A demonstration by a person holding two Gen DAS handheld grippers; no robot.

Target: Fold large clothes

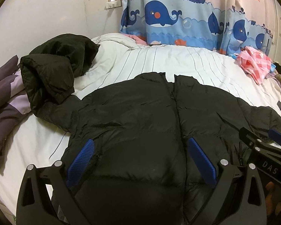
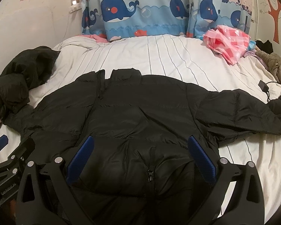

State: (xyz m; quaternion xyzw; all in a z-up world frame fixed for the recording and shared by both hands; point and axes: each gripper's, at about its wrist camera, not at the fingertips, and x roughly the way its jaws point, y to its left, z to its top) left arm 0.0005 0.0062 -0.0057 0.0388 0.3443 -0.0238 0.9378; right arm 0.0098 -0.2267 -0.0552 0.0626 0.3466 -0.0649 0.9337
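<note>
A black puffer jacket [image 1: 140, 116] is lying front-up right under both cameras, its hem bulging up between the fingers of each tool and its collar pointing away toward the curtain. It is spreading across a white striped duvet [image 1: 178, 63] that is covering the bed; beyond the fingertips the duvet is running bare up to a whale-print curtain [image 1: 168, 16] that is hanging past the far edge. The jacket's one sleeve is bunching up in a heap far off to the left of the left gripper's fingers, partly resting on a purple patterned pillow [image 1: 3, 97], while the other sleeve [image 2: 243, 108] is stretching flat out to the right of the right gripper's fingers. The left gripper [image 1: 140, 161] is hovering low over the hem with its blue fingers [image 1: 82, 161] standing wide apart and holding nothing, the jacket's zip running up between them (closer to the right-hand pad). The right gripper [image 2: 140, 159] is doing the same just beside it, fingers spread wide over the hem, the zipper pull [image 2: 150, 174] sitting roughly midway between them. Far beyond the right fingertip a pink checked plastic bag [image 2: 228, 41] is lying near the curtain, and a small black charger [image 2: 263, 86] with its cable is resting on the duvet above the flat sleeve.
</note>
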